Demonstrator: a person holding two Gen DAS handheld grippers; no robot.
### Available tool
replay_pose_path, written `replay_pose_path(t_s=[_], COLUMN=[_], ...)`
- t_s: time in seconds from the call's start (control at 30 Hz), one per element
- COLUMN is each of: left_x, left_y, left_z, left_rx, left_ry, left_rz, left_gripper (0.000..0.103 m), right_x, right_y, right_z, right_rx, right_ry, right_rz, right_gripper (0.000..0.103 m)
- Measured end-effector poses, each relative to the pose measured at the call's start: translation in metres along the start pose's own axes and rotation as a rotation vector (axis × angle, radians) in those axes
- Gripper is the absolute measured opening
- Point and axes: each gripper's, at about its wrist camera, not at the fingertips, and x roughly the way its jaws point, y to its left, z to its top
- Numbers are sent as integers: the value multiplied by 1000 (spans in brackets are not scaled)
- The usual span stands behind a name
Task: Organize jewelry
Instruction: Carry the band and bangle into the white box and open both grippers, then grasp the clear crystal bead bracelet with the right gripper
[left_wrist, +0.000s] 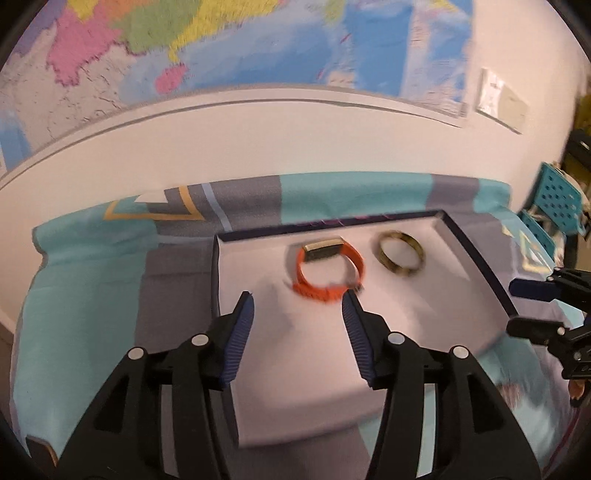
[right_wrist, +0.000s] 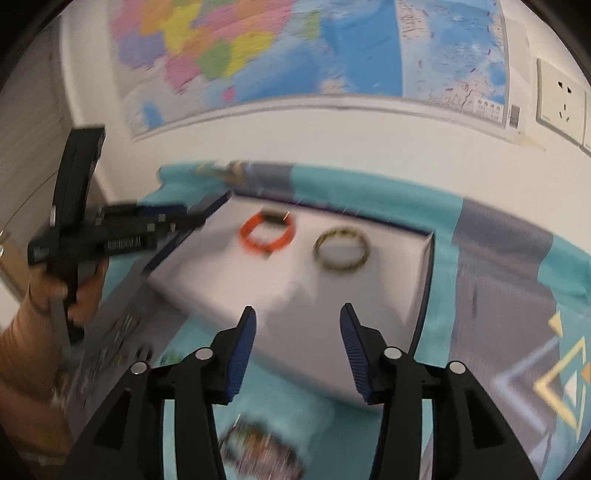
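Left wrist view: orange bracelet (left_wrist: 327, 271) lay in the white tray (left_wrist: 258, 350), just beyond the left gripper (left_wrist: 297, 304), jaws apart, empty.
Right gripper (right_wrist: 297, 317): apart, empty, farther back.
Nearer: left.

My left wrist camera looks down along its fingers, close over the near-left part of the white tray (left_wrist: 424, 306), facing the wall map (left_wrist: 221, 48). My right wrist camera looks down from the tray's near-right side. The 2 views share the tray, the orange band (left_wrist: 325, 266) and the map.
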Motion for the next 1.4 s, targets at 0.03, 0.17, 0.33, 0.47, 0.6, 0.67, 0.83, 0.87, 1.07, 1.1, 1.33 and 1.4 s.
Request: replay_pose_path(t_s=[0.03,0.17,0.33,0.47,0.6,0.67,0.83,0.87,1.07,1.1,1.33,1.4], left_x=[-7,-30,-44,-47,-48,-48,-51,-50,-49,-49,-50,-49], left_y=[-1,-9,-26,-37,-45,-48,-56,-57,-65,-67,-75,-77], left_z=[-5,-30,-59,-78,-93,-97,-102,-103,-105,-106,-108,-109], left_rx=[6,24,65,95,90,95,112,114,137,143,170,174], left_ry=[-7,-23,-22,-2,14,21,22,24,34,34,36,41], left_rz=[-2,-26,-42,-56,-84,-87,-106,-110,-128,-132,-151,-154], left_gripper=[49,51,54,55,56,56,57,57,57,57,59,59], right_x=[-3,-11,-15,-13,-9,-7,-4,-4,-8,-10,-16,-20], right_y=[4,17,26,31,34,36,35,34,35,35,32,30], right_z=[-10,-43,-72,-88,-93,-94,-95,-95,-96,-95,-92,-91], right_rx=[-11,-28,-11,-12,-20,-29,-38,-37,-41,-41,-27,-9], right_ry=[10,48,48,59,62,61,68,67,51,45,36,27], right_rz=[2,-24,-32,-48,-65,-72,-97,-97,-93,-83,-58,-43], right_gripper=[45,46,49,50,50,50,42,39,24,17,13,8])
